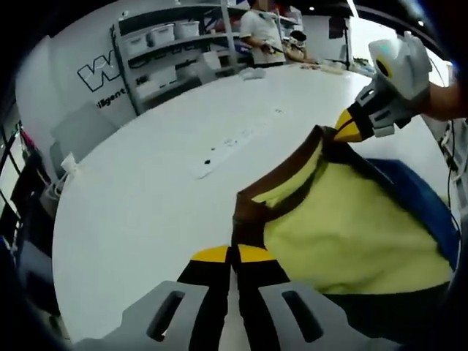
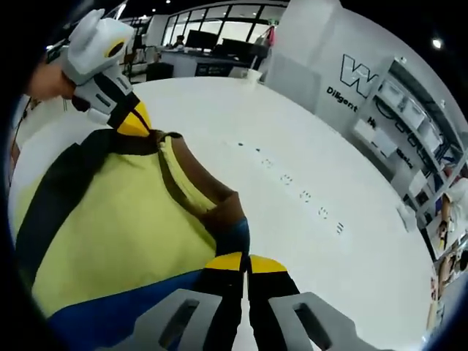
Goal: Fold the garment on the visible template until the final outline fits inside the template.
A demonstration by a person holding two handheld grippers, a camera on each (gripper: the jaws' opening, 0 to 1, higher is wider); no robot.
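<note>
The garment (image 1: pixel 351 227) is yellow with brown trim and lies on the white table (image 1: pixel 146 205). A blue layer (image 1: pixel 420 197) shows beneath it; I cannot tell whether it belongs to the garment. My left gripper (image 1: pixel 232 254) is shut on the brown edge near the neckline. From the upper right, my right gripper (image 1: pixel 349 129) pinches the same brown edge further along. In the right gripper view, the right gripper (image 2: pixel 246 262) is shut on the garment (image 2: pixel 110 227) where brown meets blue. The left gripper (image 2: pixel 136 121) holds the trim at the upper left.
A white power strip (image 1: pixel 219 150) lies on the table beyond the garment. In the right gripper view, small dark marks (image 2: pixel 303 194) run across the tabletop. Shelves with bins (image 1: pixel 168 51) and a person (image 1: pixel 259 29) stand behind the far edge.
</note>
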